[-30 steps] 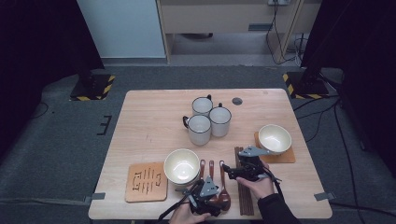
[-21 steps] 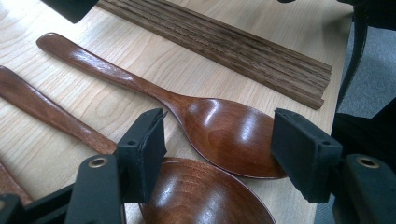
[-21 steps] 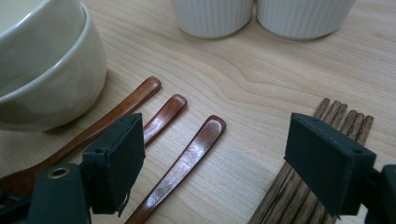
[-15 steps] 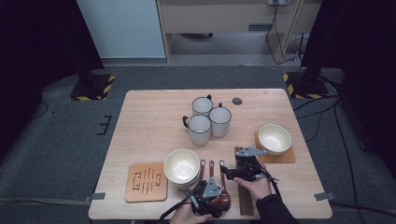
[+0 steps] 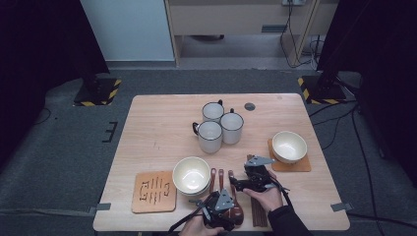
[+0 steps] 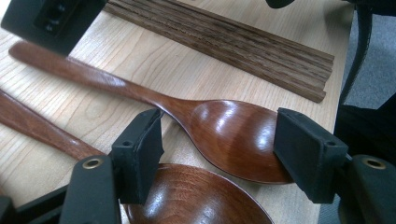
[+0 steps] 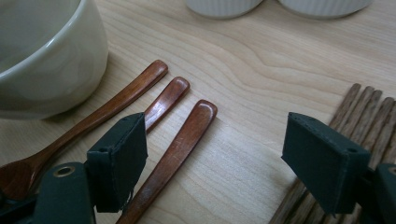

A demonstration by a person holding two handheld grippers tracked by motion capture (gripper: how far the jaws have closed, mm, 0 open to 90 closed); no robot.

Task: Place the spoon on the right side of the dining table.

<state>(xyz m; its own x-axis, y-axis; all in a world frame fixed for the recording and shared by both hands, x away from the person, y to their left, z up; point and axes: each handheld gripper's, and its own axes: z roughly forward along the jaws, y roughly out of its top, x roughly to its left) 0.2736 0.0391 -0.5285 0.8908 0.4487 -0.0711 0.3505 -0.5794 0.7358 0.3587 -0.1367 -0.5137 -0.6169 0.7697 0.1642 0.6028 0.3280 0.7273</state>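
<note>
Three brown wooden spoons (image 5: 221, 178) lie side by side near the front edge, beside a bundle of dark chopsticks (image 5: 257, 212). My left gripper (image 5: 231, 215) is down at the spoon bowls. Its jaws straddle the rightmost spoon's bowl (image 6: 233, 135), which rests on the table, and a gap shows at the left pad (image 6: 137, 154), so it is open. My right gripper (image 5: 236, 185) hovers open over the spoon handles. The rightmost handle (image 7: 180, 144) lies between its pads, with the chopsticks (image 7: 369, 116) at its right pad.
A stack of cream bowls (image 5: 191, 175) stands just left of the spoons, with a patterned wooden coaster (image 5: 153, 191) beside it. Three white mugs (image 5: 210, 136) cluster mid-table. Another bowl (image 5: 289, 146) sits on a coaster at the right. The table's front edge is close.
My right gripper has edged a little toward the front edge, over the spoon handles. The left gripper has stayed at the spoon bowls.
</note>
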